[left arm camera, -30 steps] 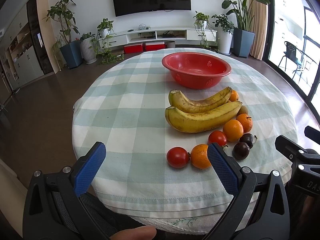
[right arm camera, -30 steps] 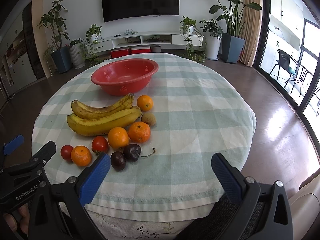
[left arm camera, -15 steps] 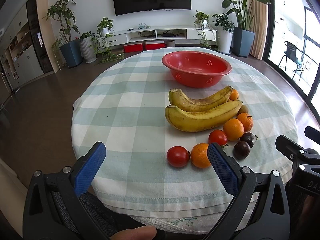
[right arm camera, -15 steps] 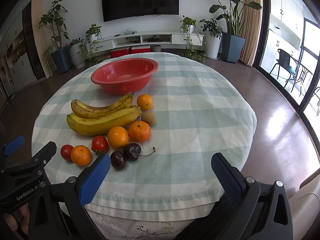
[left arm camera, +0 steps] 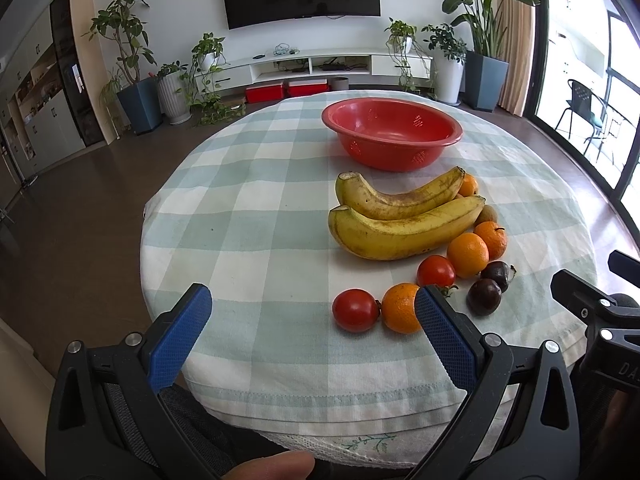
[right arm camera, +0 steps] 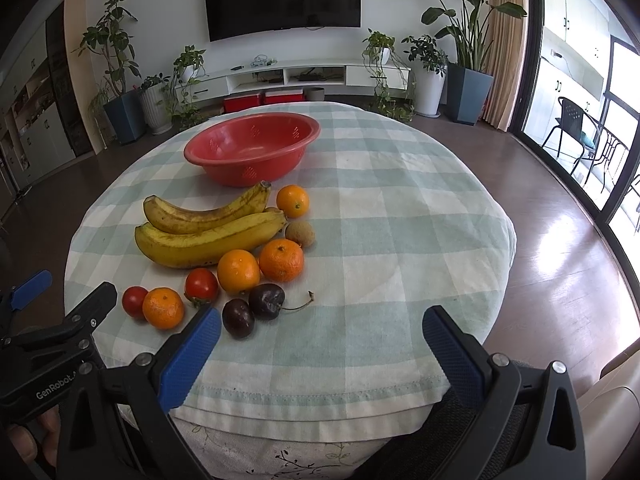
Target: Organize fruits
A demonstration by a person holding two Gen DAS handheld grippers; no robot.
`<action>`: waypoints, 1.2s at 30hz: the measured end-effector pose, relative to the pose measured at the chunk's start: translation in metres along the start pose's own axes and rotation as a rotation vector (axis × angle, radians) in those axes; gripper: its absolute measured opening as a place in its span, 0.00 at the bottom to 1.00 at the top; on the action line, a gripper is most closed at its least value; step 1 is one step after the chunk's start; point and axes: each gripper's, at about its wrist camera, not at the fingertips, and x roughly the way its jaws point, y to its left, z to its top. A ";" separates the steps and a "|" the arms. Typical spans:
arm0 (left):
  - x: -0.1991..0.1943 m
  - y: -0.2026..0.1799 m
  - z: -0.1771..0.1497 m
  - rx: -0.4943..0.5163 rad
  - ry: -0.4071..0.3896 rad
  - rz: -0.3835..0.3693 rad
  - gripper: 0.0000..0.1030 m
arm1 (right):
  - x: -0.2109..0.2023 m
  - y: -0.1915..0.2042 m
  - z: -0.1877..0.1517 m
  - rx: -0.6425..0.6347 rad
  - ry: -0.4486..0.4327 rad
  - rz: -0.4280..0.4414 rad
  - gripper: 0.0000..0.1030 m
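Note:
A red perforated bowl (left arm camera: 392,132) (right arm camera: 252,146) stands empty at the far side of the round table. In front of it lie two bananas (left arm camera: 404,220) (right arm camera: 208,232), several oranges (left arm camera: 467,254) (right arm camera: 281,260), two tomatoes (left arm camera: 355,310) (right arm camera: 201,285), two dark cherries (right arm camera: 266,300) and a small brown fruit (right arm camera: 300,233). My left gripper (left arm camera: 312,328) hangs open over the near table edge, its right finger just in front of an orange (left arm camera: 401,307). My right gripper (right arm camera: 320,340) is open too, near the cherries, holding nothing.
The table wears a green-and-white checked cloth (right arm camera: 380,208). Behind it are a TV wall, a low white cabinet and potted plants (left arm camera: 136,80). A glass door and chair are on the right (right arm camera: 576,136). A thumb (left arm camera: 272,466) shows at the bottom of the left wrist view.

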 end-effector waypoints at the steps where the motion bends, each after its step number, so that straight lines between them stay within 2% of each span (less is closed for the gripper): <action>1: 0.000 0.000 -0.003 0.003 -0.001 -0.004 1.00 | 0.000 0.000 0.000 0.001 0.001 0.000 1.00; 3: 0.001 0.002 -0.006 -0.001 -0.003 -0.007 1.00 | -0.001 -0.001 0.000 0.002 0.001 0.002 1.00; 5: 0.000 0.008 -0.009 -0.018 -0.004 -0.048 1.00 | 0.005 -0.001 -0.009 0.017 0.003 0.022 1.00; 8: -0.001 0.012 -0.015 0.003 0.001 -0.170 1.00 | 0.005 -0.006 -0.012 0.055 0.005 0.081 1.00; 9: -0.001 0.011 -0.019 0.019 0.015 -0.186 1.00 | 0.005 -0.009 -0.011 0.077 0.007 0.112 1.00; 12: -0.004 0.009 -0.029 0.057 0.037 -0.158 1.00 | 0.002 -0.015 -0.014 0.115 0.002 0.210 1.00; 16: 0.002 0.010 -0.036 0.073 0.131 -0.217 1.00 | -0.007 -0.014 -0.011 0.110 -0.046 0.308 1.00; 17: 0.004 0.010 -0.035 0.075 0.144 -0.241 1.00 | -0.010 -0.012 -0.012 0.095 -0.055 0.326 1.00; 20: 0.017 0.014 -0.029 0.082 0.179 -0.253 1.00 | -0.012 -0.009 -0.012 0.067 -0.062 0.365 1.00; 24: 0.028 0.030 -0.013 0.087 0.175 -0.262 1.00 | -0.005 -0.018 -0.010 0.115 -0.030 0.412 1.00; 27: 0.035 0.041 0.000 0.112 0.173 -0.346 1.00 | 0.003 -0.029 -0.010 0.172 0.002 0.447 1.00; 29: 0.039 0.036 0.003 0.205 0.190 -0.406 1.00 | 0.005 -0.032 -0.009 0.194 0.008 0.470 1.00; 30: 0.039 0.032 0.002 0.268 0.174 -0.409 1.00 | 0.006 -0.033 -0.009 0.198 0.011 0.480 1.00; 32: 0.033 0.024 0.000 0.366 0.116 -0.364 1.00 | 0.007 -0.033 -0.008 0.201 0.008 0.497 1.00; 34: 0.029 0.020 0.003 0.398 0.107 -0.365 1.00 | 0.007 -0.031 -0.007 0.196 -0.008 0.523 1.00; 36: 0.035 0.021 0.011 0.385 0.145 -0.316 1.00 | 0.003 -0.027 -0.007 0.179 -0.055 0.541 1.00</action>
